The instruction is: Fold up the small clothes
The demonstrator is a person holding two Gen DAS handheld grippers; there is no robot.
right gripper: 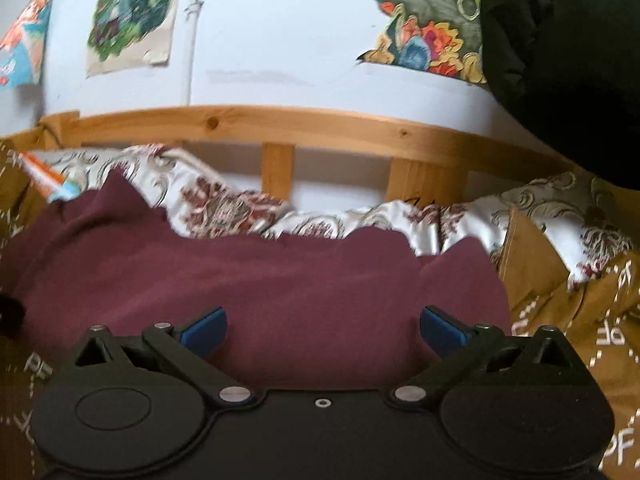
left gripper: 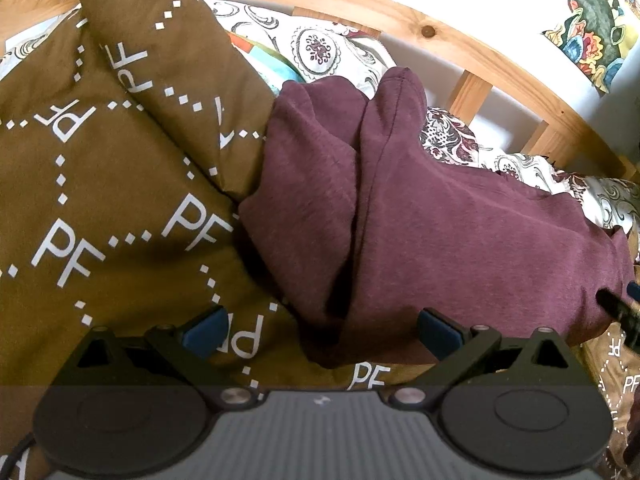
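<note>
A maroon garment (left gripper: 460,240) lies rumpled on an olive-brown bedcover printed with white "PF" letters (left gripper: 100,200). Its left part is folded up into two raised lobes. My left gripper (left gripper: 322,330) is open, its blue-padded fingers apart just in front of the garment's near edge. In the right wrist view the same maroon garment (right gripper: 280,280) spreads across the bed. My right gripper (right gripper: 323,328) is open and empty over its near part. The tip of the right gripper (left gripper: 618,312) shows at the right edge of the left wrist view.
A wooden bed rail with slats (right gripper: 280,128) runs behind the garment. White floral-print bedding (right gripper: 224,200) is bunched along it. Posters (right gripper: 132,12) hang on the pale wall. A dark cloth mass (right gripper: 568,60) fills the upper right of the right wrist view.
</note>
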